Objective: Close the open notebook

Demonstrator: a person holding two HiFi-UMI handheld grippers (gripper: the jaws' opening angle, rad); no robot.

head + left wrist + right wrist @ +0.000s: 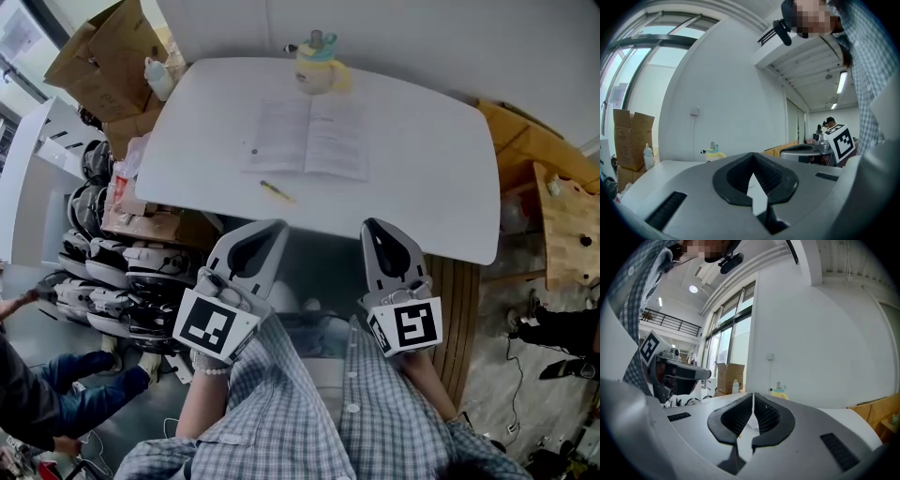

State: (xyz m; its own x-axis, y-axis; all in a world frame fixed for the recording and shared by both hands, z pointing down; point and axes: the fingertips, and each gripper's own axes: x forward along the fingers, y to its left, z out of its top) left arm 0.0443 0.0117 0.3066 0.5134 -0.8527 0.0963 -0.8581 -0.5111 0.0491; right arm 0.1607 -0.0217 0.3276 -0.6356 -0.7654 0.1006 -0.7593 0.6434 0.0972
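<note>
Well ahead and slightly right of the left gripper, its jaws pressed together empty, the open notebook lies flat on the table, spine pointing away, with the right gripper, likewise closed on nothing, about equally near.

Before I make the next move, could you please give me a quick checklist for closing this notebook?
1. Notebook lies open and flat on the table: ok.
2. Left claw free: ok, shut with nothing between its jaws.
3. Right claw free: ok, shut and empty as well.
4. Pen off the pages: ok, it lies on the table just in front of the notebook's near edge.
5. Yellow cup off the pages: cannot tell, it stands right at the notebook's far edge by the spine.
6. Claws at the notebook: not ok, both hang short of the table's near edge.
</note>
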